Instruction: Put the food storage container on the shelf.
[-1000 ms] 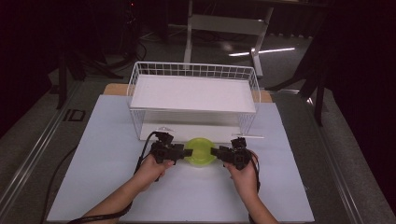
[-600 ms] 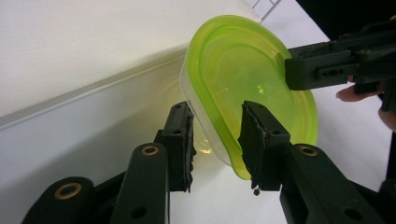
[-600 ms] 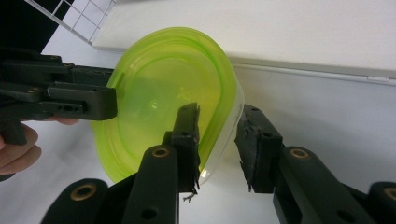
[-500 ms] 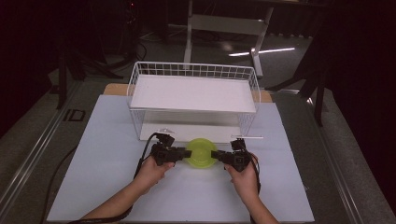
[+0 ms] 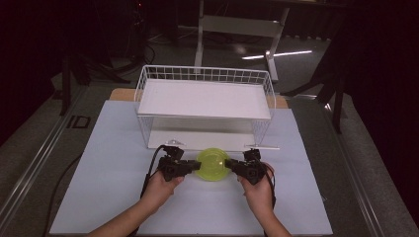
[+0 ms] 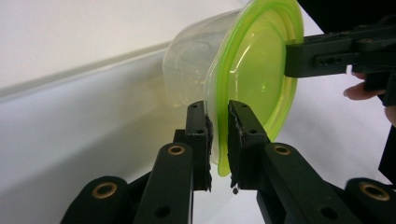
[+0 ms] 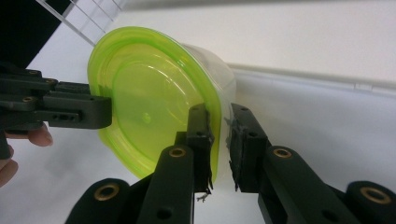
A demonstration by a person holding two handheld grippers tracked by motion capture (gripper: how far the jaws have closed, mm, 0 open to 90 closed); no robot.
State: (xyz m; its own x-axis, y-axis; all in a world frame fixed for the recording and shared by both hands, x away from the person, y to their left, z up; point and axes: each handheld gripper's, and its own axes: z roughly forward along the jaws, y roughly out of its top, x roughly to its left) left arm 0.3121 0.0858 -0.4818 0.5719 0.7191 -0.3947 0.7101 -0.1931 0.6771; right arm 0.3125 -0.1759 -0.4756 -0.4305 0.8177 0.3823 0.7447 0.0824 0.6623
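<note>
A clear plastic container with a lime-green lid [image 5: 213, 164] sits mid-worktop, just in front of a white wire basket [image 5: 205, 106]. The left claw [image 6: 218, 140] and right claw [image 7: 219, 140] each pinch the lid's rim from opposite sides.

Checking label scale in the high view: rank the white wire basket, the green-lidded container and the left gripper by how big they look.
1. White wire basket, much the largest.
2 and 3. Green-lidded container and left gripper look about alike; I won't rank them. The gripper's outline is dark and runs into the hand.
</note>
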